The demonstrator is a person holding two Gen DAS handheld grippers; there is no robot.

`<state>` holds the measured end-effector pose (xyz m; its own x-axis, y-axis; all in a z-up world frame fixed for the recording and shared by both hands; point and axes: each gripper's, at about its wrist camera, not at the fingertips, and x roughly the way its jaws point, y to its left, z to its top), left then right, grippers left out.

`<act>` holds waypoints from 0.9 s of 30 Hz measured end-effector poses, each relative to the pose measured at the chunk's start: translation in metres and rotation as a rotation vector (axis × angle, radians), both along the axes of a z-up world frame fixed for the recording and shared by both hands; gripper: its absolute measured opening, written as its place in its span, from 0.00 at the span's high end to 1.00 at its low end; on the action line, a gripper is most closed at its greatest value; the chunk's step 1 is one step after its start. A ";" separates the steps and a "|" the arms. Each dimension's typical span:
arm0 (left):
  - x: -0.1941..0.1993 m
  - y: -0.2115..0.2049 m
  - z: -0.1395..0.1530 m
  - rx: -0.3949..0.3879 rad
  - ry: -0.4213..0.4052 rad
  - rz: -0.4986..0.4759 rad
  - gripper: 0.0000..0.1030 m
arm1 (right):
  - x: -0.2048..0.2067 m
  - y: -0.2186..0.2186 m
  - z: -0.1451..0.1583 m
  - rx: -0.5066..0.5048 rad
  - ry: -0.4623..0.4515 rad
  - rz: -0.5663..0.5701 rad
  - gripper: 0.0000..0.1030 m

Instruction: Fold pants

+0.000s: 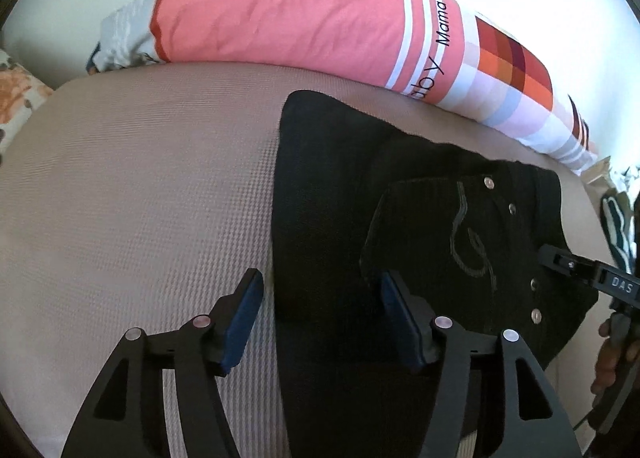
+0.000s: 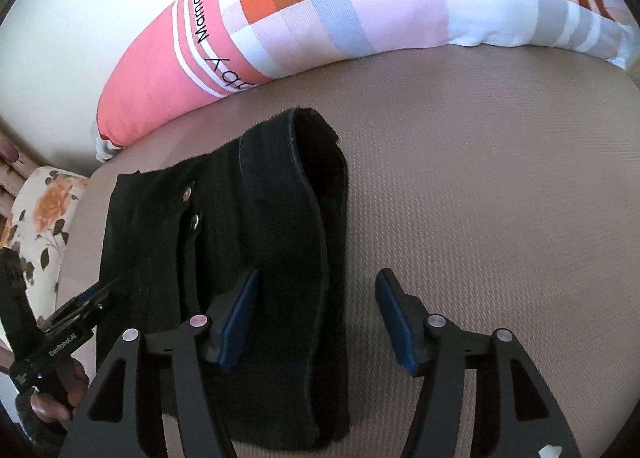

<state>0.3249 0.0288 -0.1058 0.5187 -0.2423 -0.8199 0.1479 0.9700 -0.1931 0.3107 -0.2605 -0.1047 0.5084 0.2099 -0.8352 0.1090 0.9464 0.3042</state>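
Black pants (image 1: 420, 218) lie folded into a compact stack on the beige mattress (image 1: 140, 198), back pocket stitching and metal rivets facing up. My left gripper (image 1: 322, 282) is open and straddles the stack's left edge, one finger over the mattress and the other over the cloth. In the right wrist view the pants (image 2: 248, 226) show their thick folded side. My right gripper (image 2: 318, 278) is open too and straddles their right edge, its right finger over bare mattress (image 2: 480, 198). No pad presses on cloth. Each gripper appears at the rim of the other's view.
A long pink and checked bolster pillow (image 1: 280, 18) lies along the far edge against a white wall. A floral cushion (image 2: 44, 210) sits at the left end. A hand (image 2: 60, 390) grips the left tool's handle. Bare mattress extends left and right of the pants.
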 end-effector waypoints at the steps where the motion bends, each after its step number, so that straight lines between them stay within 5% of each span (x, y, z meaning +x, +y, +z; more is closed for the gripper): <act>1: -0.003 0.000 0.002 0.010 -0.001 0.004 0.39 | -0.006 0.000 0.003 -0.009 -0.010 -0.004 0.43; 7: -0.042 0.000 0.016 0.094 -0.030 0.011 0.39 | -0.041 0.008 0.024 -0.086 -0.070 -0.010 0.38; 27: -0.175 0.001 0.059 0.156 -0.147 0.094 0.37 | -0.161 0.083 0.052 -0.202 -0.149 0.031 0.33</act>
<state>0.1501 0.0297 -0.0464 0.6499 -0.0636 -0.7573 0.0709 0.9972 -0.0229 0.1495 -0.1777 -0.0531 0.6252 0.0638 -0.7779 0.0469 0.9918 0.1190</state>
